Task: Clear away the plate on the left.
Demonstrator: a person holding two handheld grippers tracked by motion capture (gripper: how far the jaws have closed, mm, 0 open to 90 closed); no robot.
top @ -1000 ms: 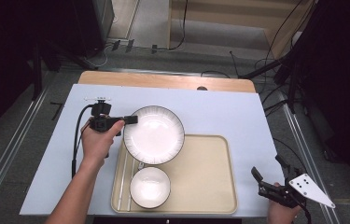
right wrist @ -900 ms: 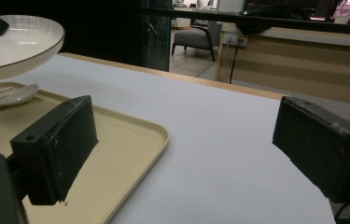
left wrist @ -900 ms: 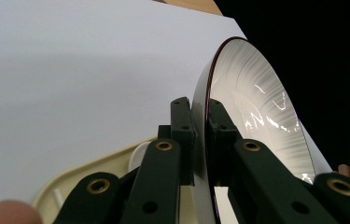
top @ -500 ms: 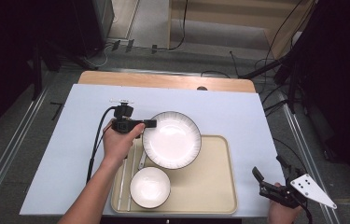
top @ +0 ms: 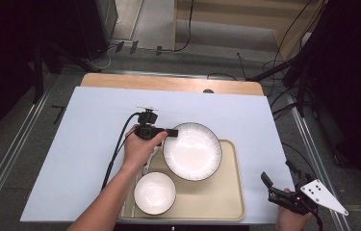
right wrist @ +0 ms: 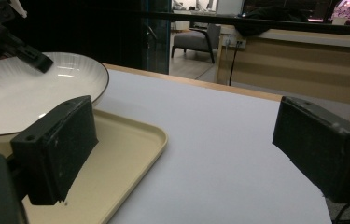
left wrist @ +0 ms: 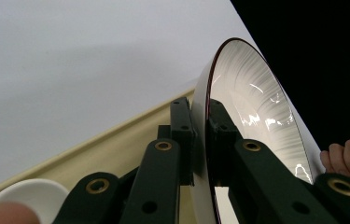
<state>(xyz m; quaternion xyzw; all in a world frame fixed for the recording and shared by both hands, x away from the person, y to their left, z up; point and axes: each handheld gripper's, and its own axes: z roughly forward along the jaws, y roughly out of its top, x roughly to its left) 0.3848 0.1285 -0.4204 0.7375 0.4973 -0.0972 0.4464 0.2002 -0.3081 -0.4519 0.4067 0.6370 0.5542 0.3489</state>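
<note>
Left gripper view: we find the left gripper (left wrist: pixel 200 140) clamped on the rim of the plate (left wrist: pixel 256 107), one black jaw on the underside and the other on the inner face, both pads pressed against the edge at the centre of the frame. The plate is white and glossy, with fine radial ribbing running out to a thin dark line at the rim. We see no maker's mark or lettering on it.

In the high view, the left gripper (top: pixel 171 132) grips the plate (top: pixel 192 151) at its left edge, just right of frame centre. The plate lies over the upper part of the beige tray (top: pixel 221 197), its top edge overhanging the tray onto the pale blue table cover (top: pixel 86 144). We cannot tell from this view whether it rests on the tray or is held just above it. A small white bowl (top: pixel 155 192) sits in the tray's lower left corner, just apart from the plate.

The right gripper (top: pixel 273 191) is at the lower right of the frame, well apart from the plate; in the right gripper view its jaws stand wide apart with nothing between them. We read no writing anywhere.
</note>
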